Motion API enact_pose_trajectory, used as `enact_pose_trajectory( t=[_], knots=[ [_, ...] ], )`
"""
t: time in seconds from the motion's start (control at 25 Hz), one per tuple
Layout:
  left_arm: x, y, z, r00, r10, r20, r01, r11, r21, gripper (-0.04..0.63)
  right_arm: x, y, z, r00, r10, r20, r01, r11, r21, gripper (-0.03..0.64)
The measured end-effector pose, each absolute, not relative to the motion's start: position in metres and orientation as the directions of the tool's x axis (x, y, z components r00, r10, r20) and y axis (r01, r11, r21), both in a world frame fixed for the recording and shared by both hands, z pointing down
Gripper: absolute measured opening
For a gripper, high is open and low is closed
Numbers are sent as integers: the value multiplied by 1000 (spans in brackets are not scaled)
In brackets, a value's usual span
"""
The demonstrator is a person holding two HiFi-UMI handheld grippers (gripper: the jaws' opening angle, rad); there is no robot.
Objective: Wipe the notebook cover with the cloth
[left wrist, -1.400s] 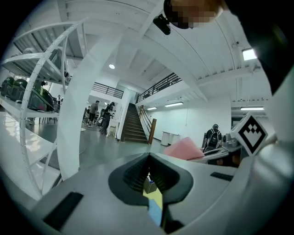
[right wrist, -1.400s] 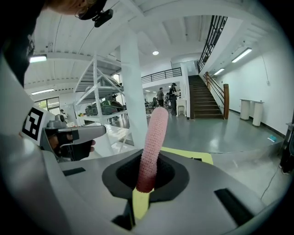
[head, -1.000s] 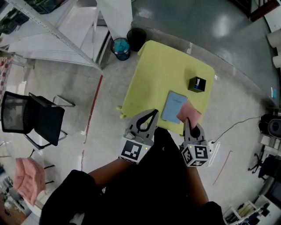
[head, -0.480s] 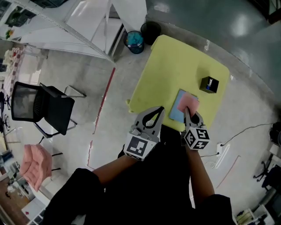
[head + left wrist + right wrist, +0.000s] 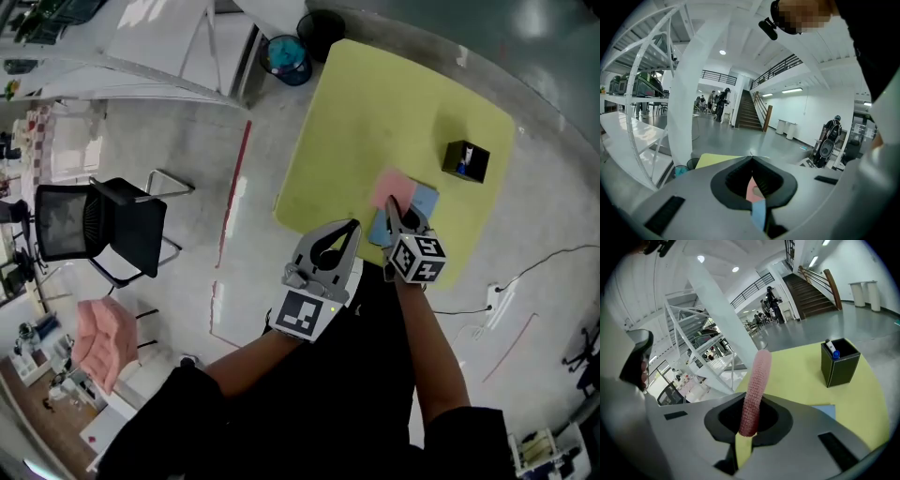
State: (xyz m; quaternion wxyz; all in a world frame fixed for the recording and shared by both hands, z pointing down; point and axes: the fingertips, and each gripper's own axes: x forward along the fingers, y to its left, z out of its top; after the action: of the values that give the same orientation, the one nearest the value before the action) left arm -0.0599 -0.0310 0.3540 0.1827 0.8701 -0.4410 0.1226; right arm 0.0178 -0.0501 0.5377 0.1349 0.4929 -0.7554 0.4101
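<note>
Pinching the pink cloth between its jaws, the right hand-held gripper holds it over the blue notebook. The notebook lies flat on the yellow counter, on the person's side of the black box, while the left hand-held gripper, farther from that box, is pressed together on nothing. I'd judge the wiping step is in hand, so the next move calls for drawing the cloth across the bare cover toward the box with steady downward pressure. The notebook's long axis seems to slant toward the box, though cloth and gripper hide much of it.

No legible text, labels or numbers anywhere.
</note>
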Motion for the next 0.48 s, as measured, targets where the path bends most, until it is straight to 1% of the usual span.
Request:
enact_pose_trajectory(
  t=[0.2,0.48],
  knots=[
    [-56,-40,393,549,-715,434,-835,-491,248,6,19,-61,581,-509,-603,615,-830,155,-535,35],
    [-49,-46,414,528,-717,455,-849,-463,254,6,25,-63,634,-530,-544,650,-817,124,-563,37]
  ],
)
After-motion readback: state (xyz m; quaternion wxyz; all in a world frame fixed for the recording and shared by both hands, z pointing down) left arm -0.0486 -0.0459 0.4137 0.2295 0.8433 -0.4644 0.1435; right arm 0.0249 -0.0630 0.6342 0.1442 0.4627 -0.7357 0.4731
